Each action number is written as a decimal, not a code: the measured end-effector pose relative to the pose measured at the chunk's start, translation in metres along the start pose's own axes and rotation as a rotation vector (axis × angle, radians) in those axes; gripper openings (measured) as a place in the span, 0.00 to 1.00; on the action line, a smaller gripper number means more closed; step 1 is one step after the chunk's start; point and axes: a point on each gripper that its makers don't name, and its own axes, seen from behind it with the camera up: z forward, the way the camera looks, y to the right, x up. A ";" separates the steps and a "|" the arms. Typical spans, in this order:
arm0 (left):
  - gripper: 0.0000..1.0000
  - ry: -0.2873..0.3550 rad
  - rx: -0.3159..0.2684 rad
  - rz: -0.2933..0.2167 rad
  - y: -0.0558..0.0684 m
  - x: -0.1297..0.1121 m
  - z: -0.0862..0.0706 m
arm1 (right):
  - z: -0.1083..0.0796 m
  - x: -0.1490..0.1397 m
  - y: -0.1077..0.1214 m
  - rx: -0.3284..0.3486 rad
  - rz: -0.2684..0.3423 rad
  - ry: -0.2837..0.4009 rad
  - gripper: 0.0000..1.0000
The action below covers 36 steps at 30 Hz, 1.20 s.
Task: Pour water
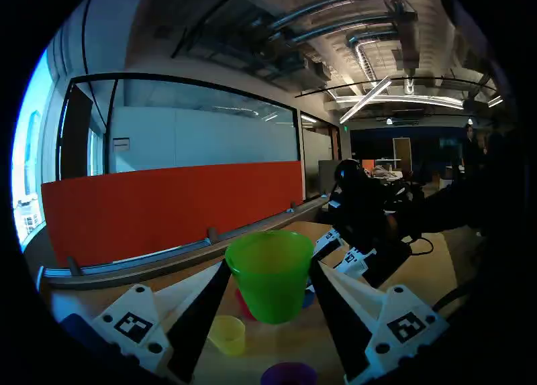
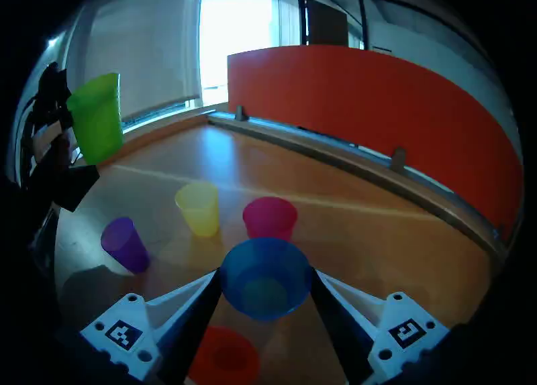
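Wooden bench [image 2: 376,231] below: green cup [image 1: 272,288] is clamped between jaws of the left gripper [image 1: 268,264], blue cup [image 2: 265,284] by the right gripper [image 2: 265,274]; water may be spilled if rims are misaligned.

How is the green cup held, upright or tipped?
Roughly upright: the green cup, held by the left gripper, is rim up above the table.

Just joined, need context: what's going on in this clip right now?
A person works two handheld grippers over a wooden table. The left gripper is shut on a green cup, held off the table and roughly upright. The right gripper grips a blue cup. A yellow cup, a pink cup, a purple cup and a red cup stand on the table. No pouring visible; I can't tell whether any cup holds water.
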 end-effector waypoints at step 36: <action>0.85 0.012 0.003 -0.002 0.003 0.007 0.002 | -0.033 0.080 -0.001 -0.052 -0.021 0.332 0.92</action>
